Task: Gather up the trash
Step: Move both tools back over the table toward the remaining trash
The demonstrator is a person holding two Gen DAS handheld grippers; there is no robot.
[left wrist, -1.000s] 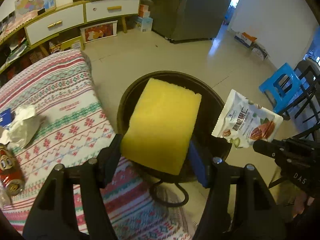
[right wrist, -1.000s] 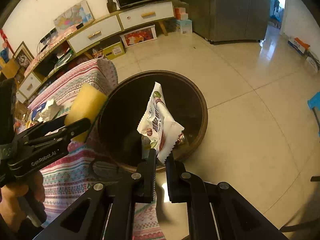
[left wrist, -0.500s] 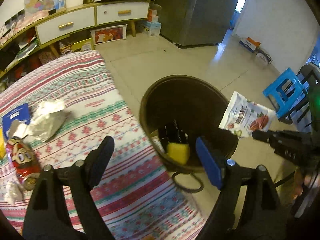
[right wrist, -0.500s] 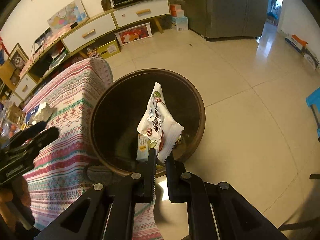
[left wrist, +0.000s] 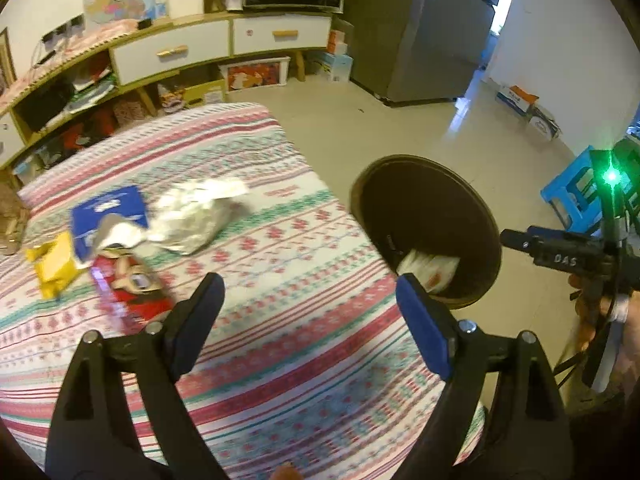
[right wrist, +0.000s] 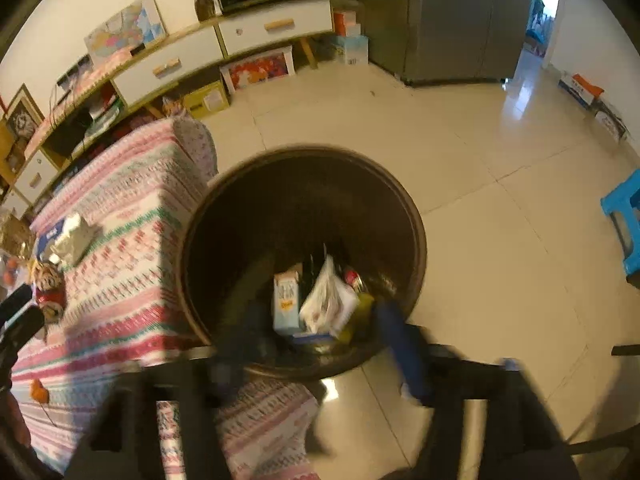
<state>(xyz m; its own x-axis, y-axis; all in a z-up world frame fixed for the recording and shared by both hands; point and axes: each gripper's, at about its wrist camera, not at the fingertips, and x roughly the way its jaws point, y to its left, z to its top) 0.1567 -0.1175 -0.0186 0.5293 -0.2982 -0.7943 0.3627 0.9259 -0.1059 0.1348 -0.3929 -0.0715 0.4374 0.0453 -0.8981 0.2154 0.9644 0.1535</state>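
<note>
A round dark brown trash bin point(right wrist: 416, 240) stands on the floor beside the table; it also shows in the left wrist view point(left wrist: 486, 216). The white snack bag point(right wrist: 330, 302) lies inside it with a small carton point(right wrist: 286, 300) and other trash. My right gripper point(right wrist: 320, 344) is open and empty above the bin's near rim, blurred. My left gripper point(left wrist: 310, 320) is open and empty above the patterned tablecloth point(left wrist: 280, 340). On the table lie crumpled foil point(left wrist: 196, 216), a red can point(left wrist: 132, 284), a blue packet point(left wrist: 108, 212) and a yellow wrapper point(left wrist: 54, 266).
A low TV cabinet point(left wrist: 180, 52) runs along the far wall. A grey fridge point(left wrist: 420, 32) stands at the back. A blue stool point(left wrist: 576, 196) is on the floor at right. Boxes point(left wrist: 520, 102) lie by the doorway.
My left gripper dropped the yellow sponge into the bin and swung left over the table. My right gripper opened and the snack bag fell into the bin.
</note>
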